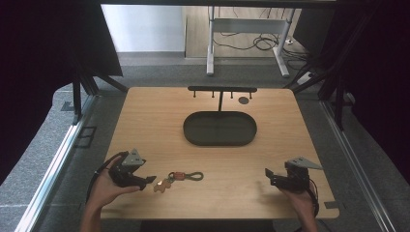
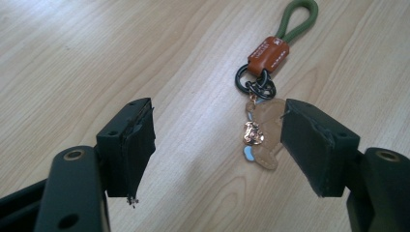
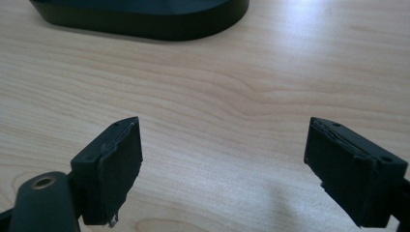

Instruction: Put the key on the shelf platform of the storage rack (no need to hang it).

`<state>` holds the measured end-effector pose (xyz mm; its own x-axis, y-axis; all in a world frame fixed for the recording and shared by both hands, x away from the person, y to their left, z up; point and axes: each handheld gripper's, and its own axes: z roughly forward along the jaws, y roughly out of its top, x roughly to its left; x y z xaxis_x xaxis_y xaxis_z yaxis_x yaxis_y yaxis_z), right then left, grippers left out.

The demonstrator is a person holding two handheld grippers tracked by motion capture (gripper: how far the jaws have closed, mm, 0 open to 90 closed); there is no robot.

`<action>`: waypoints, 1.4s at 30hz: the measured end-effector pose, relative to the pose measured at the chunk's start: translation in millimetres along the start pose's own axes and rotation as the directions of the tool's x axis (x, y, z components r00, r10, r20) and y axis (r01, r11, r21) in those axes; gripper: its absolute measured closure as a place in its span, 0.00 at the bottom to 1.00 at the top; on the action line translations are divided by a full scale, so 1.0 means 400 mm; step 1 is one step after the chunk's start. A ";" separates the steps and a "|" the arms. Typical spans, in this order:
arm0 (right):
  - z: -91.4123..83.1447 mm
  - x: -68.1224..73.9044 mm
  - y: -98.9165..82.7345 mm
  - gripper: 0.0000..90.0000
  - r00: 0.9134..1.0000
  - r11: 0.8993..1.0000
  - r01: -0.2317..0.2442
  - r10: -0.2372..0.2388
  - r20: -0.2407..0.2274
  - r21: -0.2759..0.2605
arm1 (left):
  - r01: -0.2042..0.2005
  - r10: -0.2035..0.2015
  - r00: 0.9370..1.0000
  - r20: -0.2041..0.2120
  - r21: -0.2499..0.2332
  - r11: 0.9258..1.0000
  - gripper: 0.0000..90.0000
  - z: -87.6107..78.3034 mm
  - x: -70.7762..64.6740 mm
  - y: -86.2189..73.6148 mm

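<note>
Where the wooden counter (image 1: 145, 125) nears the person's edge, a keychain (image 1: 177, 178) lies flat on the bare wood, left of the middle and well in front of the dark oval tray (image 1: 220, 128). It is made of a green cord loop (image 2: 299, 19), an orange-brown tag (image 2: 269, 53), a cluster of black rings (image 2: 255, 82) and a tan bear-shaped charm (image 2: 263, 137) with a small coppery ornament on it. In the high view the loop end points toward the counter's middle and the charm end lies nearest the left tongs (image 1: 144, 181), held in the person's left hand (image 1: 104, 186). In the left gripper view the left tongs (image 2: 217, 145) stand spread wide, low over the wood; the charm lies just inside the right-hand jaw, partly hidden behind its edge, and whether they touch I cannot tell, while the other jaw is well apart from it, with bare counter between. The right tongs (image 1: 269, 175), held in the right hand (image 1: 300, 198) near the counter's right front corner, are well apart from the keychain. In the right gripper view the right tongs (image 3: 222, 164) are likewise spread wide with nothing between them, above bare wood, the tray's rim (image 3: 145, 26) ahead. Behind the tray a thin black rack (image 1: 221, 90) with small pegs stands upright, and a small dark disc (image 1: 243, 100) lies just beside it.
</note>
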<state>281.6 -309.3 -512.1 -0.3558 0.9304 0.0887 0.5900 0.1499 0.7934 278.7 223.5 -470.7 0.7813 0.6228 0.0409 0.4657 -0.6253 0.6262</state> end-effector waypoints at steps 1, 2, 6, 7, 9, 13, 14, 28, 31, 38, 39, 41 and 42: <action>-0.002 -0.002 0.001 0.16 1.000 1.000 -0.001 0.001 -0.002 -0.006 | 0.006 -0.006 1.000 -0.003 -0.001 1.000 0.32 -0.001 0.004 -0.001; -0.004 -0.004 0.002 0.17 1.000 1.000 0.001 -0.001 -0.011 -0.014 | 0.009 -0.009 1.000 -0.006 -0.001 1.000 0.32 -0.001 0.007 -0.002; -0.004 -0.014 -0.001 0.19 1.000 1.000 0.000 -0.001 -0.027 -0.028 | 0.026 -0.026 1.000 -0.015 0.003 1.000 0.32 -0.003 0.016 -0.010; -0.005 -0.017 -0.002 0.20 1.000 1.000 -0.007 0.006 -0.030 -0.026 | 0.029 -0.029 0.999 -0.016 0.002 1.000 0.32 -0.005 0.018 -0.013; -0.006 -0.020 -0.005 0.20 0.999 0.999 -0.014 0.014 -0.032 -0.030 | 0.042 -0.042 0.999 -0.017 -0.003 0.999 0.32 -0.006 0.019 -0.019; -0.011 -0.026 -0.005 0.22 0.999 0.999 -0.020 0.017 -0.048 -0.050 | 0.048 -0.048 0.999 -0.023 0.015 0.999 0.32 0.005 0.018 -0.025; -0.013 -0.028 -0.006 0.22 0.999 0.998 -0.018 0.016 -0.049 -0.052 | 0.052 -0.052 0.998 -0.022 0.019 0.998 0.32 0.006 0.017 -0.026; -0.020 -0.035 -0.027 0.27 0.997 0.998 -0.020 0.016 -0.069 -0.063 | 0.021 -0.021 1.000 0.018 0.022 1.000 0.32 0.006 0.000 -0.004; -0.025 -0.033 -0.025 0.28 0.997 0.997 -0.013 0.008 -0.072 -0.073 | 0.012 -0.013 1.000 0.015 0.052 0.999 0.32 0.006 -0.004 0.007; -0.042 -0.040 -0.020 0.30 0.997 0.995 -0.008 0.001 -0.074 -0.097 | -0.024 0.023 1.000 0.015 0.060 0.998 0.32 -0.011 -0.009 0.049; -0.044 -0.042 -0.020 0.30 0.997 0.995 -0.010 0.003 -0.072 -0.097 | -0.037 0.036 0.999 0.021 0.059 0.998 0.32 -0.014 -0.007 0.056; -0.044 -0.044 -0.022 0.30 0.998 0.995 -0.011 0.005 -0.066 -0.096 | -0.048 0.047 0.999 0.020 0.053 0.997 0.32 -0.018 -0.006 0.069; -0.043 -0.044 -0.022 0.30 0.998 0.995 -0.011 0.005 -0.063 -0.095 | -0.057 0.056 0.998 0.021 0.052 0.997 0.32 -0.021 -0.006 0.075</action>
<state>270.1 -332.8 -510.1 -0.3980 0.9081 0.1300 0.5218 0.1075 0.8462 287.3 207.3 -445.5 0.8146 0.5769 0.0593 0.4415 -0.6831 0.5817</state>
